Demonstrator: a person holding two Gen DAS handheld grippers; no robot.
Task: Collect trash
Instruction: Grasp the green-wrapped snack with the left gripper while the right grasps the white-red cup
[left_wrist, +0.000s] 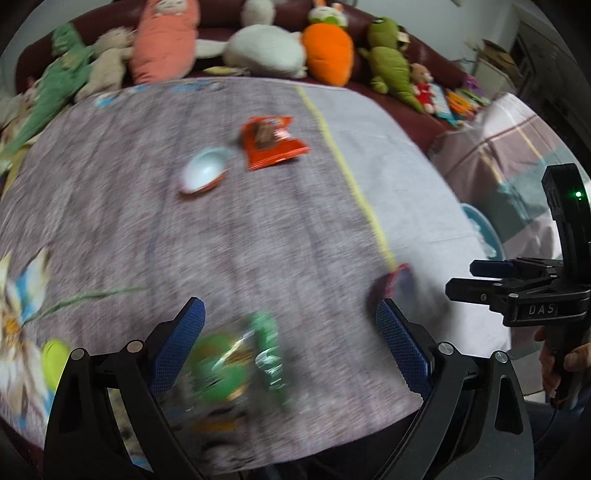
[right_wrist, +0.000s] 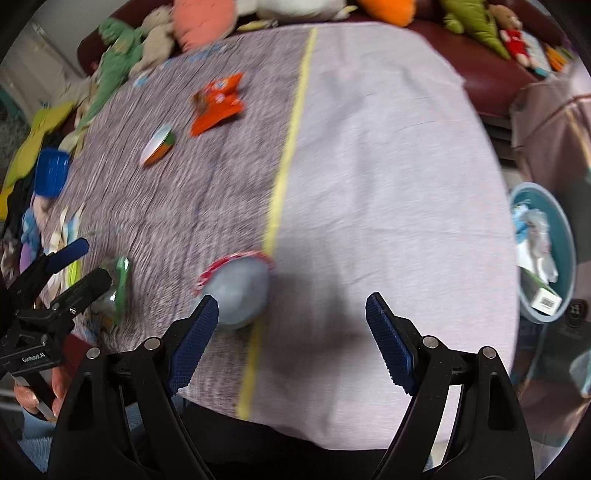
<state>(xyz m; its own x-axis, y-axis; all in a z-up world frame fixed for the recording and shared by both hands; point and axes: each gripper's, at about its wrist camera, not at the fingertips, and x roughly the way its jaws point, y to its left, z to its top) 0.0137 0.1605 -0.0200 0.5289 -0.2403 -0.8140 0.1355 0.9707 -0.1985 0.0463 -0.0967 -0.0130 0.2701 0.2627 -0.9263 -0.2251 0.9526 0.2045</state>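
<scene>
Trash lies on a bed's grey-and-pink cover (left_wrist: 258, 229). A green snack wrapper (left_wrist: 236, 365) sits blurred between the fingers of my open left gripper (left_wrist: 290, 317), close to the left pad; it shows too as the wrapper (right_wrist: 120, 291) at the left gripper (right_wrist: 83, 260). A pale cup with a red rim (right_wrist: 236, 291) lies on its side just ahead of my open right gripper (right_wrist: 291, 308), near its left pad; nothing is gripped. Farther off lie an orange snack bag (left_wrist: 271, 142) (right_wrist: 218, 101) and a white lid (left_wrist: 205, 171) (right_wrist: 157, 147).
A blue bin (right_wrist: 543, 254) holding paper trash stands on the floor right of the bed. Plush toys (left_wrist: 266, 48) line the dark red headboard (left_wrist: 424, 59). A blue box (right_wrist: 51, 177) and clothes crowd the bed's left side. A person's hand (left_wrist: 565, 362) holds the right gripper (left_wrist: 476, 277).
</scene>
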